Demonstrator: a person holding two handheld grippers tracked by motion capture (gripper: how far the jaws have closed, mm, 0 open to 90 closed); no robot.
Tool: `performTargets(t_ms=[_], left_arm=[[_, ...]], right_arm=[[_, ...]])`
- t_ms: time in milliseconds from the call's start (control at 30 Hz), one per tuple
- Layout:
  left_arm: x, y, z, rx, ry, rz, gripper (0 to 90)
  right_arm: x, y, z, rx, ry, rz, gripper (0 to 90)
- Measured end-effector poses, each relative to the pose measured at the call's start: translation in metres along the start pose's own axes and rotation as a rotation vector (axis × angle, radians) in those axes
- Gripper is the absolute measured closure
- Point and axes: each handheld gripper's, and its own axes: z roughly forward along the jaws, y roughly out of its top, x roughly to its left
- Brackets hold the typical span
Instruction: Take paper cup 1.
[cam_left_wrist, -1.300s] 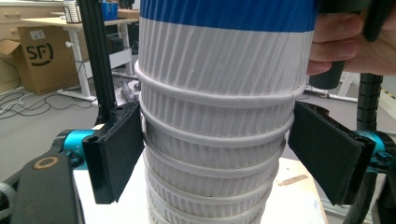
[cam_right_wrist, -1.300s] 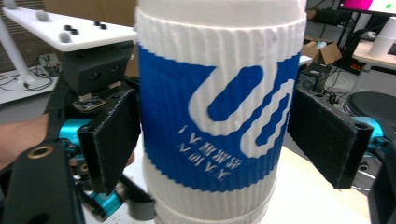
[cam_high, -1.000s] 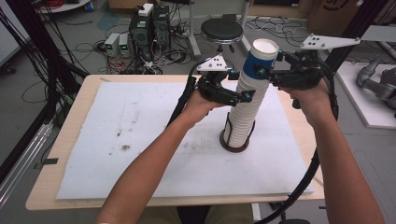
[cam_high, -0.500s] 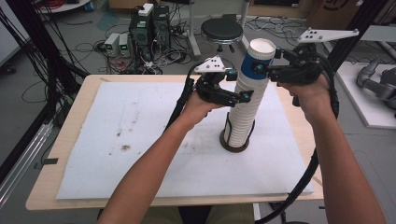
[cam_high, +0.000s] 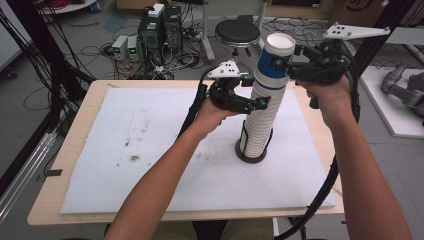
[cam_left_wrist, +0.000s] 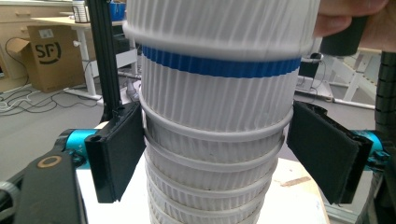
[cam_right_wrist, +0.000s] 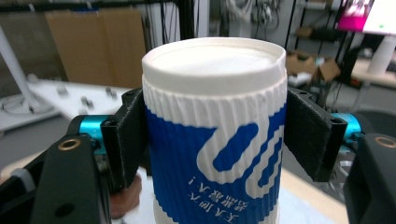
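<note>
A tall stack of ribbed white paper cups (cam_high: 256, 127) stands upside down on a dark round base (cam_high: 250, 158), right of centre on the white mat (cam_high: 150, 150). The topmost cup (cam_high: 275, 62) is blue and white, bottom up. My right gripper (cam_high: 281, 63) is shut on this top cup (cam_right_wrist: 215, 140), one pad pressed on each side. My left gripper (cam_high: 261, 103) grips the stack lower down, its black pads (cam_left_wrist: 119, 154) against the white cups (cam_left_wrist: 215, 140) just under the blue-banded one (cam_left_wrist: 219, 70).
The mat covers most of the wooden table (cam_high: 65, 165). Behind the table, on the floor, are a black stool (cam_high: 237, 32), computer boxes (cam_high: 160, 27) and cables. A white platform with a grey machine part (cam_high: 400, 92) stands at the right.
My right gripper has risen slightly and taken the blue top cup up with it. The left gripper and the stack below have stayed where they were.
</note>
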Motion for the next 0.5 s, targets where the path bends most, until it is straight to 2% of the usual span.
performTargets(t_ms=[33,67,100,133,167,267,300,333,433,467,500], left_arm=[[0.000,0.000,0.001,0.004,-0.004,0.006,19.7],[0.000,0.000,0.001,0.004,-0.004,0.006,19.7],[-0.001,0.000,0.001,0.006,-0.002,0.008,19.6],[-0.001,0.000,0.001,0.006,-0.002,0.008,19.6],[-0.002,0.001,0.001,0.010,0.000,0.006,19.5],[-0.003,0.001,0.001,0.012,0.006,-0.003,19.4],[-0.003,0.001,0.001,0.011,0.009,-0.008,19.1],[-0.003,0.001,0.001,0.016,0.010,-0.005,19.1],[-0.006,0.003,-0.006,-0.012,0.040,0.003,16.8],[-0.005,0.004,-0.011,-0.013,0.049,0.004,16.8],[-0.005,0.004,-0.020,-0.016,0.060,0.009,16.5]], right_arm=[[0.001,0.004,-0.001,-0.025,-0.003,-0.001,28.5],[0.001,0.004,-0.001,-0.025,-0.003,-0.001,28.5],[0.003,0.016,-0.004,-0.051,-0.004,-0.016,28.5],[0.003,0.016,-0.004,-0.051,-0.004,-0.016,28.5],[0.007,0.030,-0.006,-0.060,-0.012,-0.046,28.6],[0.013,0.043,-0.007,-0.068,-0.015,-0.080,28.5],[0.021,0.058,-0.007,-0.075,-0.009,-0.121,28.5],[0.021,0.058,-0.007,-0.075,-0.009,-0.121,28.5],[0.037,0.073,-0.003,-0.075,0.021,-0.167,28.3],[0.037,0.073,-0.003,-0.075,0.021,-0.167,28.3],[0.046,0.075,0.001,-0.072,0.040,-0.185,28.3]])
